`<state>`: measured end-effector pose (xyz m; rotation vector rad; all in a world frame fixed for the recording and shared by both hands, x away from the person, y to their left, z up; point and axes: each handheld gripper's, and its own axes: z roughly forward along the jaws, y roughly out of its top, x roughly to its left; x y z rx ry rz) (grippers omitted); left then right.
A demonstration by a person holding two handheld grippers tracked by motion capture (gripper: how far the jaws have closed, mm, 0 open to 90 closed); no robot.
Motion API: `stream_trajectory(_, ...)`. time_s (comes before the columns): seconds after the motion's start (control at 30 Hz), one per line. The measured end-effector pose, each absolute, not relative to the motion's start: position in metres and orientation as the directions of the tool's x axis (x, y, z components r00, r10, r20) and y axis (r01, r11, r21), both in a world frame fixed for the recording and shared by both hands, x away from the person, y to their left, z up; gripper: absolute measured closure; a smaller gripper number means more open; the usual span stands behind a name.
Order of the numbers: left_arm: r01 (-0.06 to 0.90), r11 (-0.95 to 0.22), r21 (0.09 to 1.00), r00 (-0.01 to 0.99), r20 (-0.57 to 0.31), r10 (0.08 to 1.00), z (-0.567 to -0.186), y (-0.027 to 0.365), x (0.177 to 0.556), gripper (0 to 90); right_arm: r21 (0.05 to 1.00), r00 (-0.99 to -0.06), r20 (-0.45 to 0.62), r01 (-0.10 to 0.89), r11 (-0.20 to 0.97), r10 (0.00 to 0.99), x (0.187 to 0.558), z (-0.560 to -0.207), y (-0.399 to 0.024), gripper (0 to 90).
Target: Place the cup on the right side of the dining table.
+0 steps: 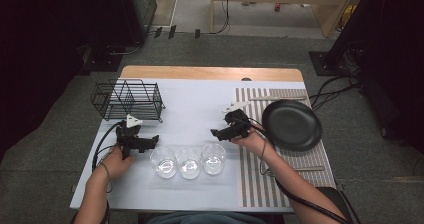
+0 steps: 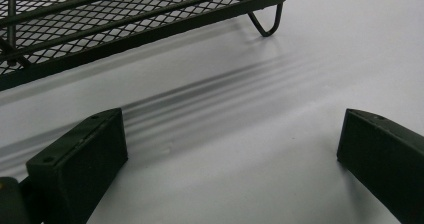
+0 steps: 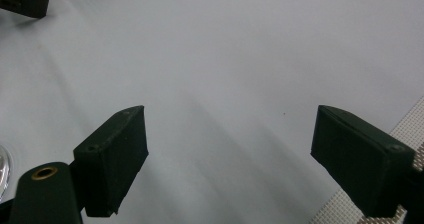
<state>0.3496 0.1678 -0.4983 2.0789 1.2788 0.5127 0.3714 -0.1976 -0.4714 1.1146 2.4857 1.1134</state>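
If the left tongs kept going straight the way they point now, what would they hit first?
Most likely the wire rack. The left tongs are open over bare table, and the rack's mesh base lies ahead, up and to the left in the left gripper view. How far off it is cannot be judged.

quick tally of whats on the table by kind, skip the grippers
clear drinking glasses: 3
black round plate: 1
black wire dish rack: 1
grey striped placemat: 1
pale flat bars at the far and near edges of the placemat, too small to identify: 2
total: 8
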Motion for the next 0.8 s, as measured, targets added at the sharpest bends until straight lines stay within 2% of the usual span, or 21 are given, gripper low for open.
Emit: stream_trajectory(0.8, 0.644, -0.325, 0.692, 0.451, -0.001, 0.892, -0.4983, 0.1679, 0.3496, 0.0, 0.729, -0.729, 0.122, 0.526, 0.438, 0.673, 0.3625, -0.4618, -0.1933, 14.7)
